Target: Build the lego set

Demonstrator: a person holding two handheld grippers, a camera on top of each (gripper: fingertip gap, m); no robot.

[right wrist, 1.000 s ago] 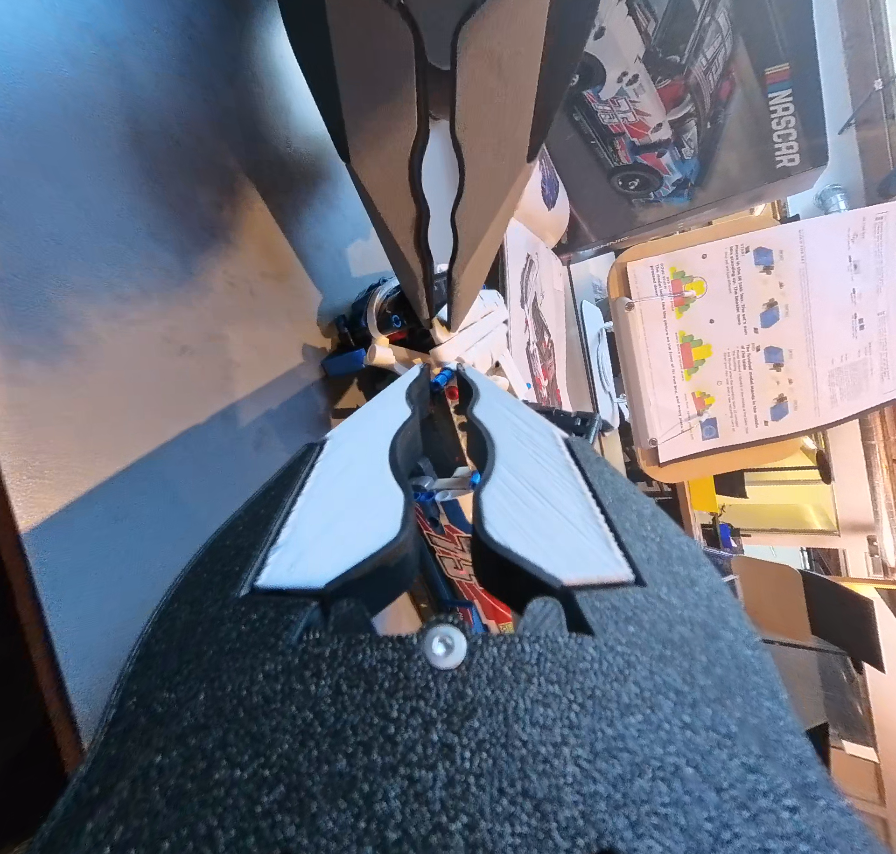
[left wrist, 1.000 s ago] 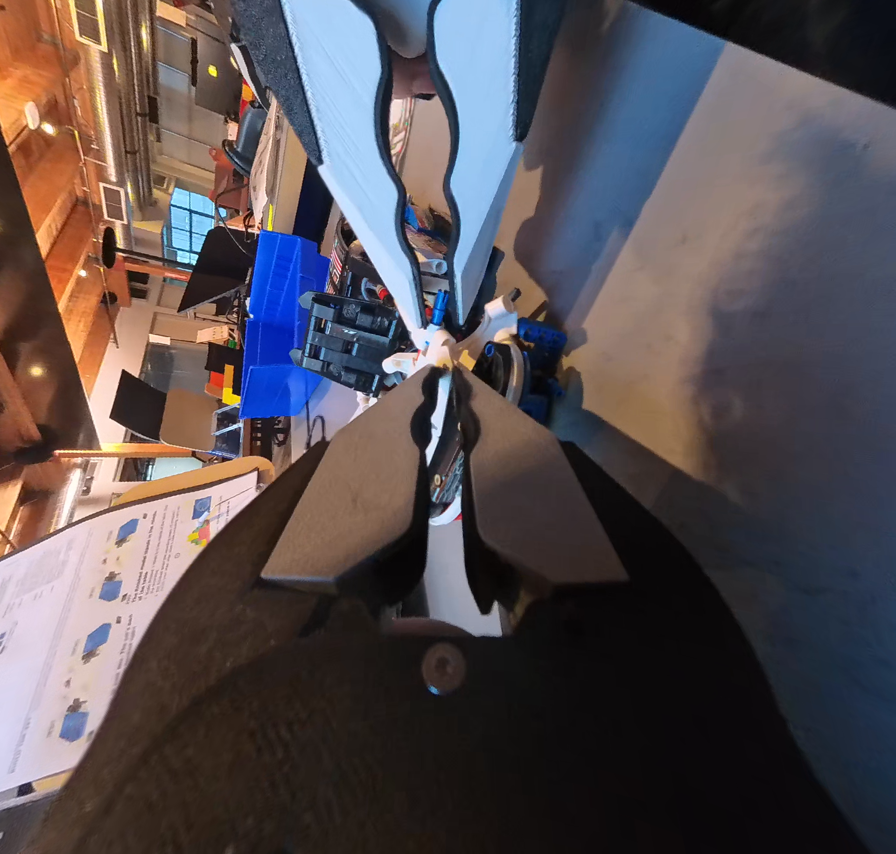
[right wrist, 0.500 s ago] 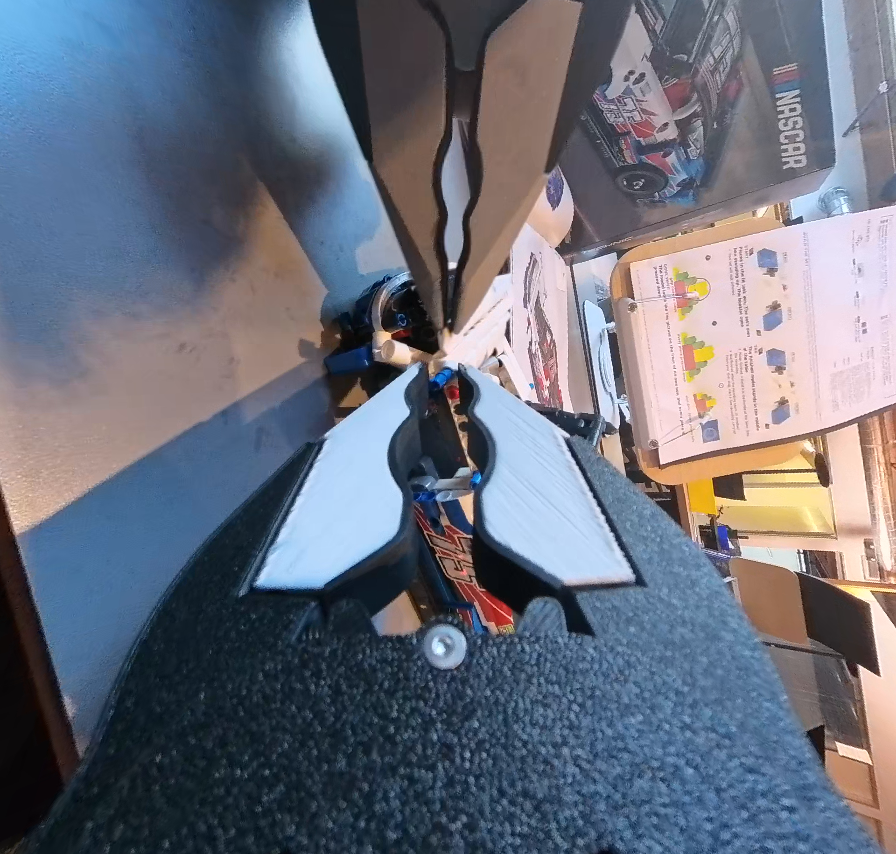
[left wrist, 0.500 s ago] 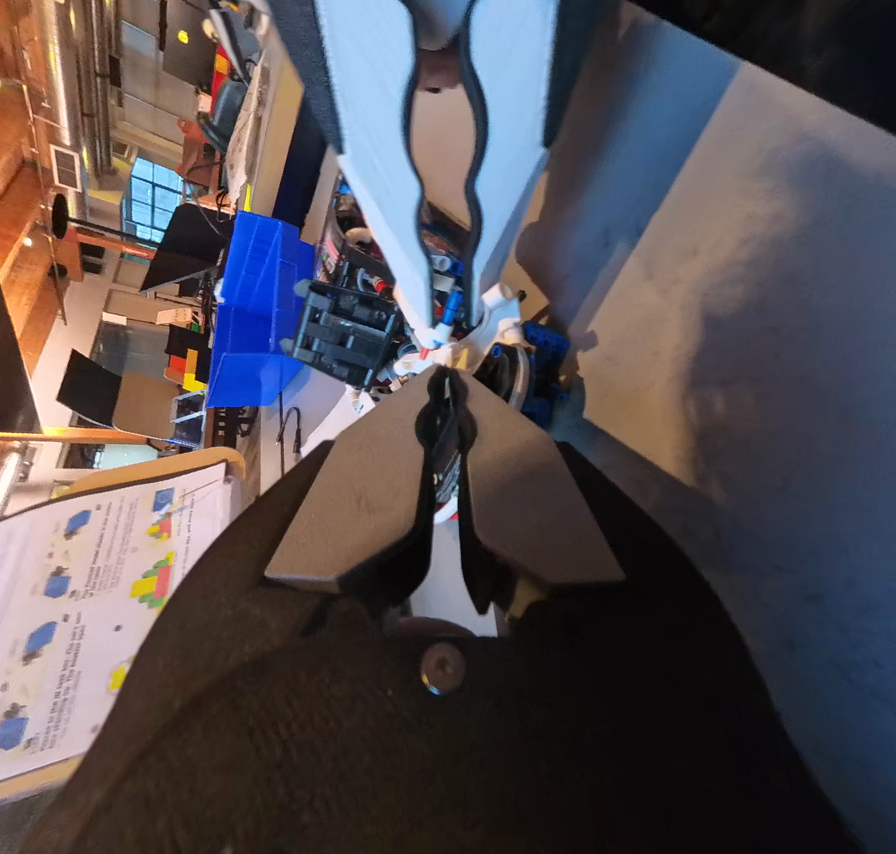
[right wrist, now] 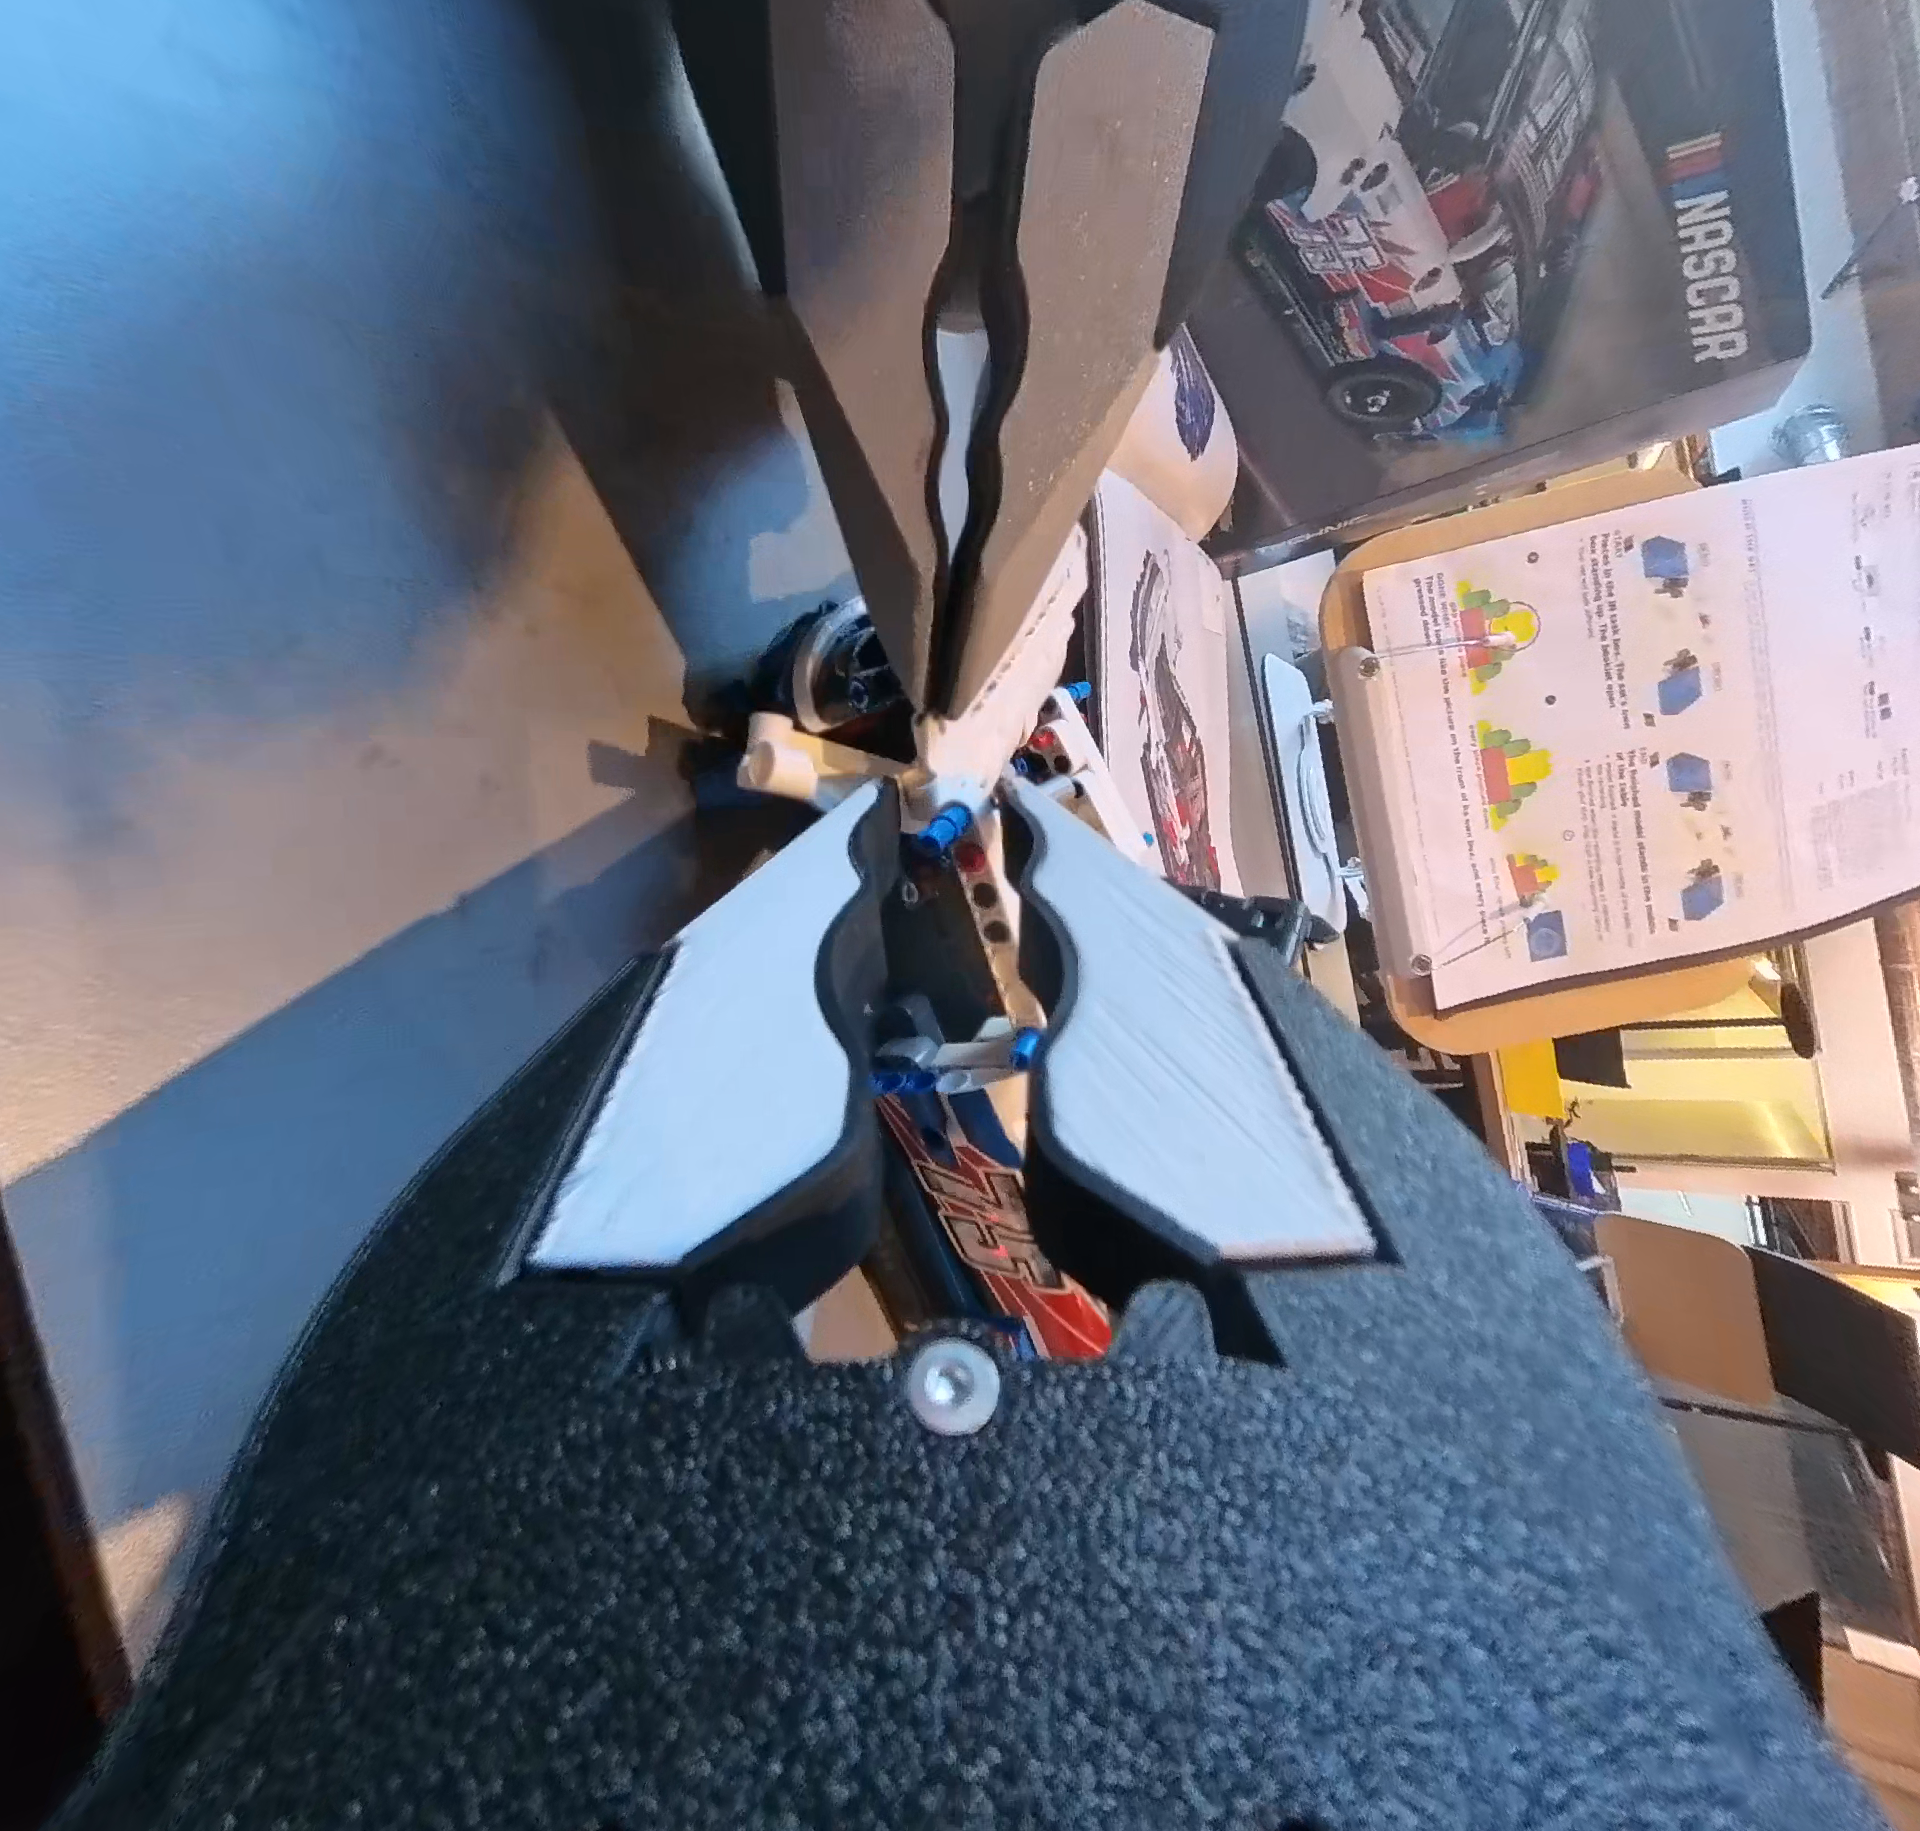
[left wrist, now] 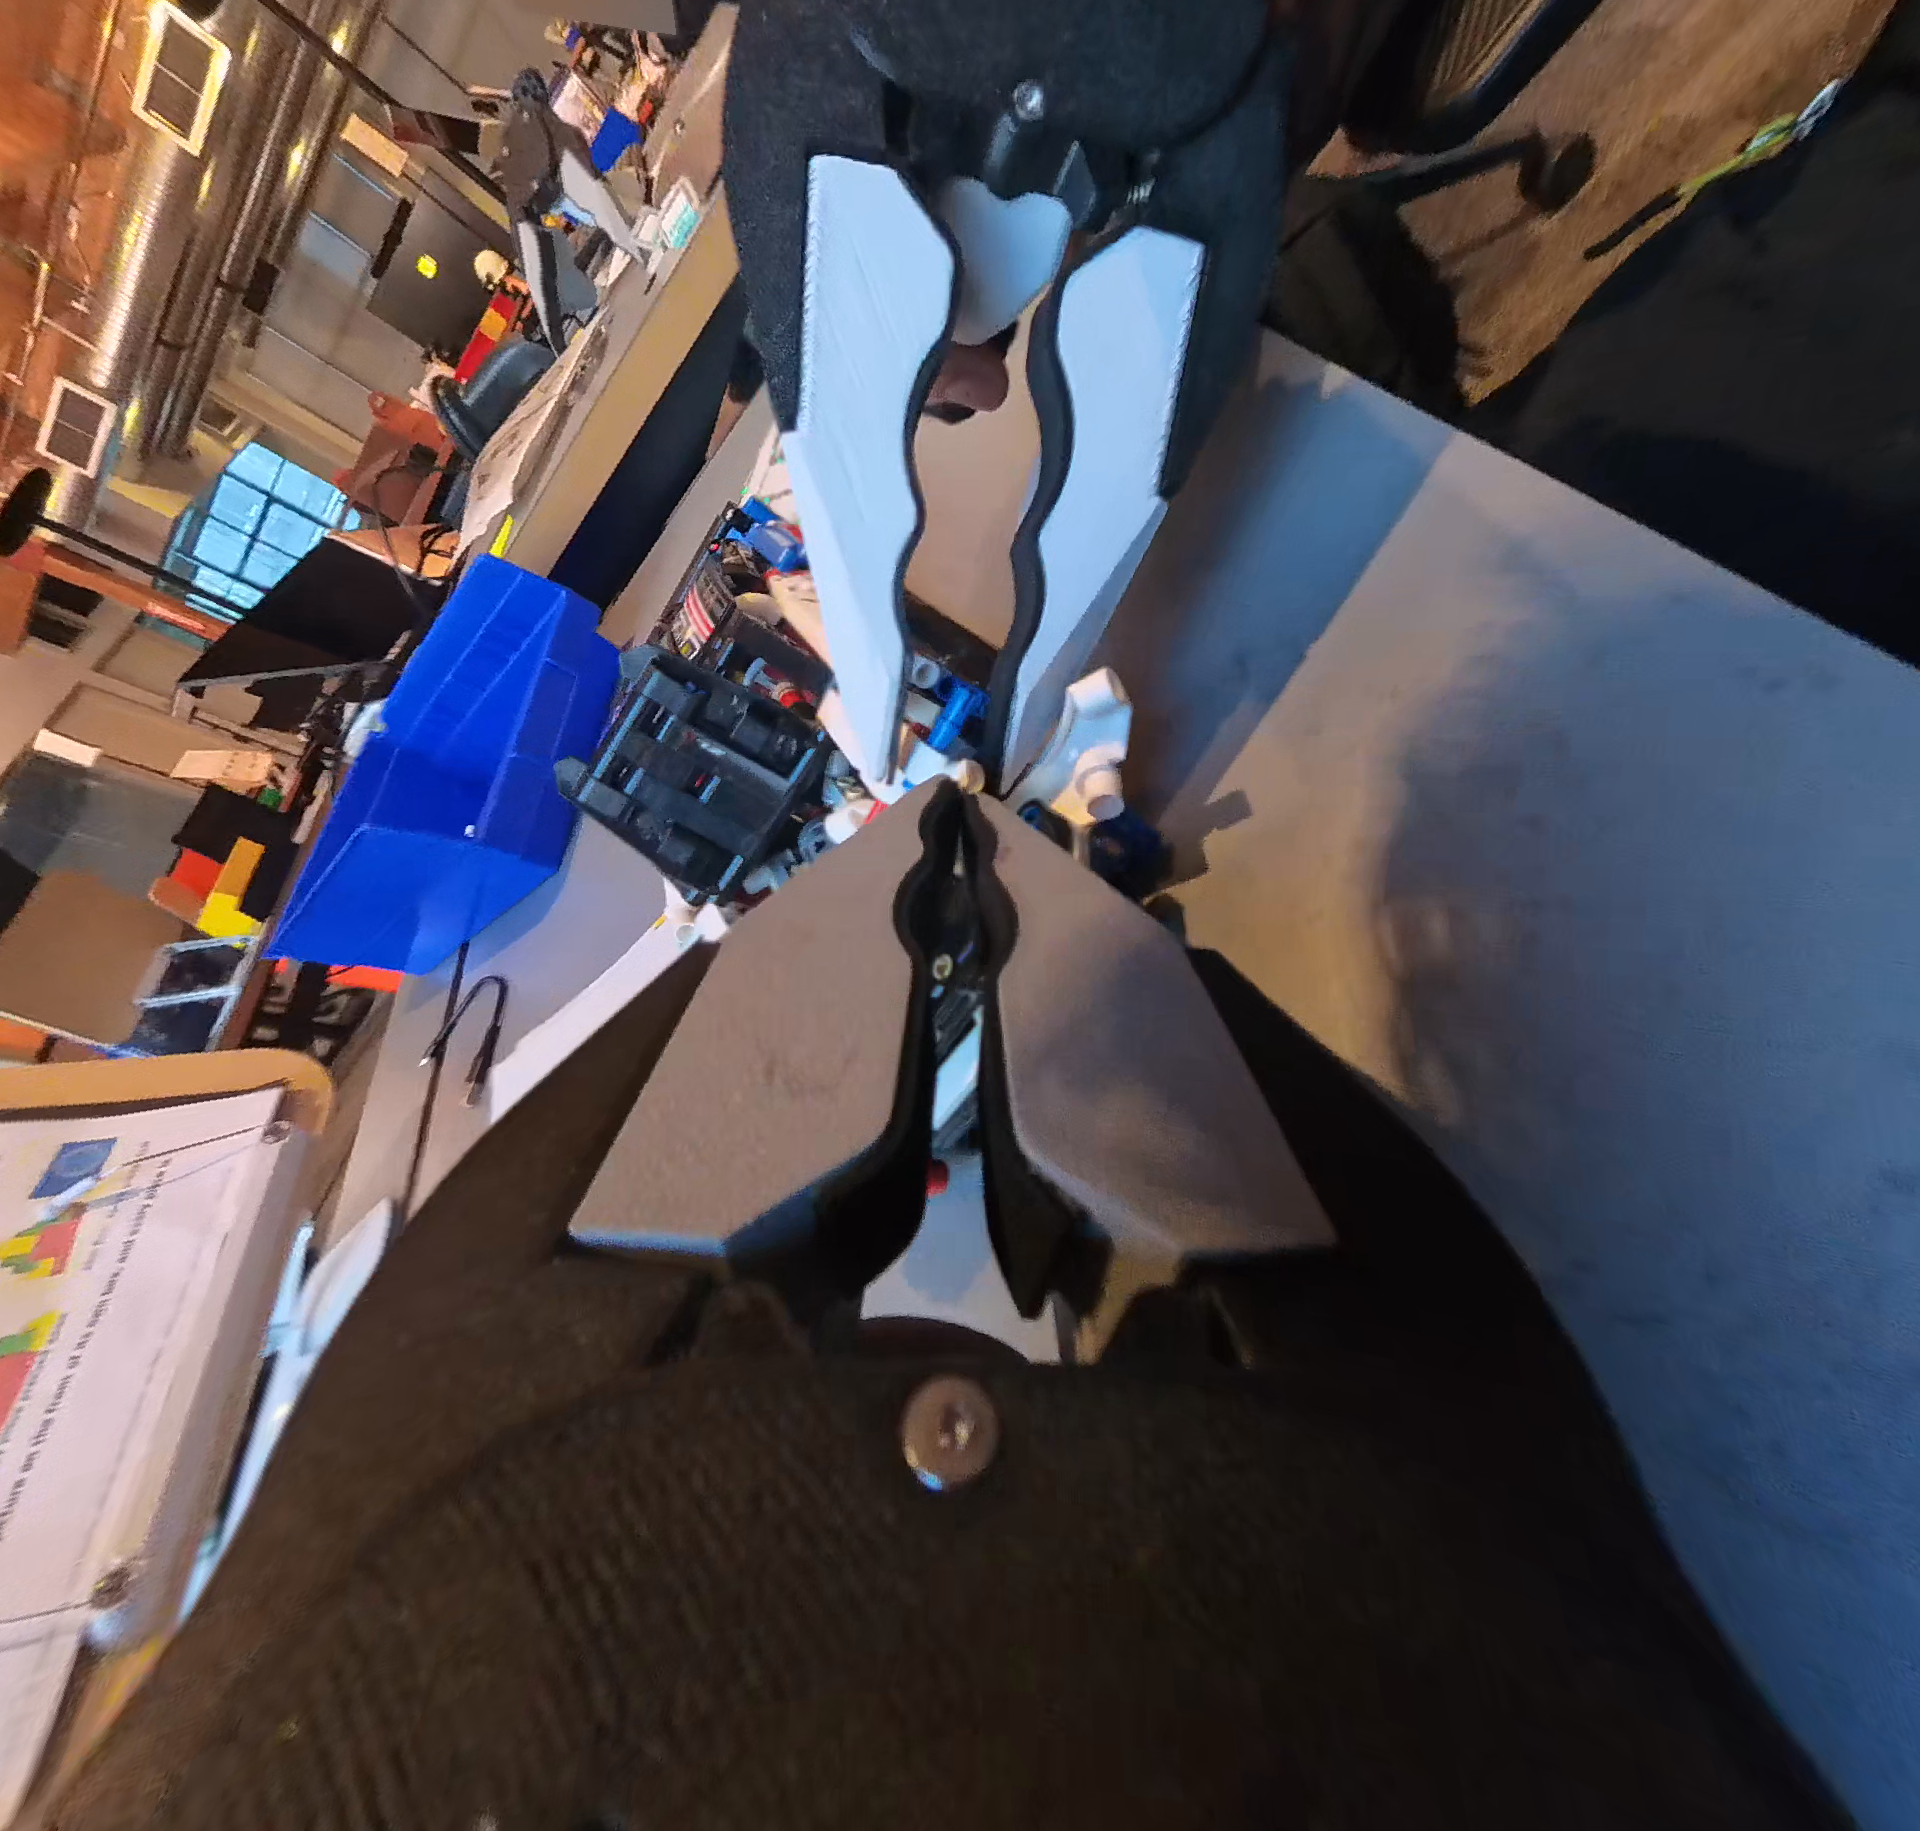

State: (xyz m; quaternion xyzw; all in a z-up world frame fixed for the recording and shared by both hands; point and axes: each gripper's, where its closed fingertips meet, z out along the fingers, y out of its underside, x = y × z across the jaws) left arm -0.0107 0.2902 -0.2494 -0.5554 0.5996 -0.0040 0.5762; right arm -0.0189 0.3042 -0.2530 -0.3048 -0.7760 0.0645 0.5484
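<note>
- We see the lego model (right wrist: 961,742) on the grey table (right wrist: 312,638), a partly built car: white beams, blue pins, a black wheel at one end, and a red-and-blue stickered panel.
- Left hand-held gripper (left wrist: 951,794), grey-brown fingers: tips pinched together on a small white piece at the top of the model. In the right wrist view the same closed tips (right wrist: 940,716) sit on the white beam.
- Right hand-held gripper (right wrist: 940,805), white fingers: jaws apart, straddling the model's dark frame and blue pins; whether the pads press the frame we cannot tell. In the left wrist view its tips (left wrist: 940,758) flank a blue pin.
- The two grippers meet tip to tip over the model.
- Versus 1.0 s ago: the left gripper's jaws have narrowed from a slim gap to shut; the right gripper's gap looks somewhat wider.
- Background: blue bin (left wrist: 457,773), the set's box (right wrist: 1507,171), instruction sheet on a board (right wrist: 1662,721).
</note>
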